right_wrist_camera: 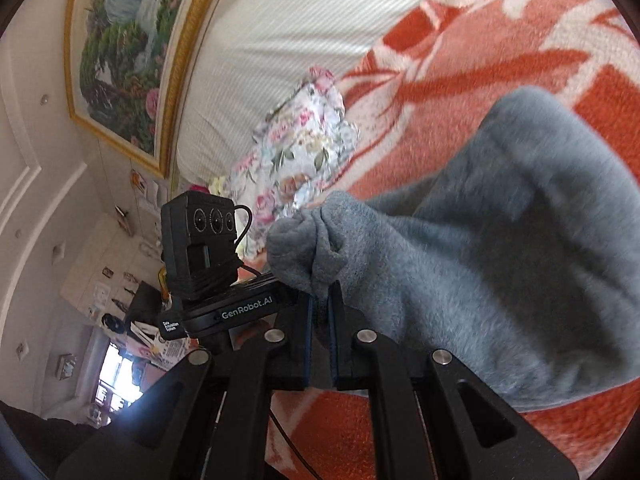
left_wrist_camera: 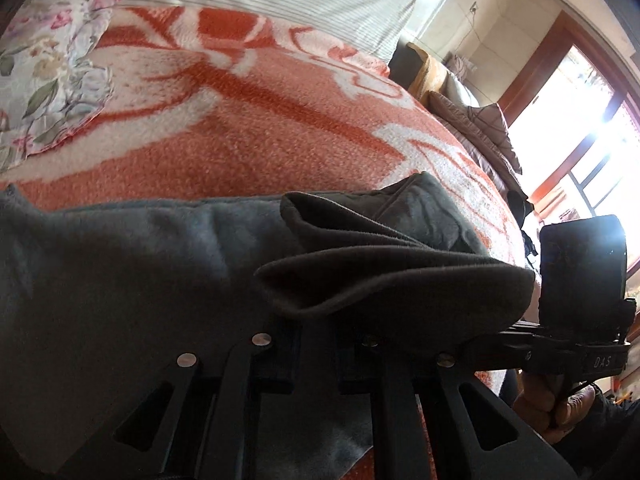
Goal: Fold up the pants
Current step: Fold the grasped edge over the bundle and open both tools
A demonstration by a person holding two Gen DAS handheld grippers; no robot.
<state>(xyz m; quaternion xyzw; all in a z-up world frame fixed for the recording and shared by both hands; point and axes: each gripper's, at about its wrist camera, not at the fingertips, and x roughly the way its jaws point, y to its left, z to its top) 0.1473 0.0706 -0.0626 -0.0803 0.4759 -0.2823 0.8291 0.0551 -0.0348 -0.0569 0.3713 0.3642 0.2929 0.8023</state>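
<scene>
On orange blanket (left_wrist_camera: 248, 128), grey pants (right_wrist_camera: 500, 240), both claws clamping fabric

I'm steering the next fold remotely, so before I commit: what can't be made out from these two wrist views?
- Left gripper fingertips: left wrist view, buried under the pants; grip unconfirmed.
- Pants' full layout: both views, cut off by frame edges.
- Fabric between the right gripper fingers: right wrist view, which part of the pants it is can't be told.
- Blanket under the pants: covered.
</scene>
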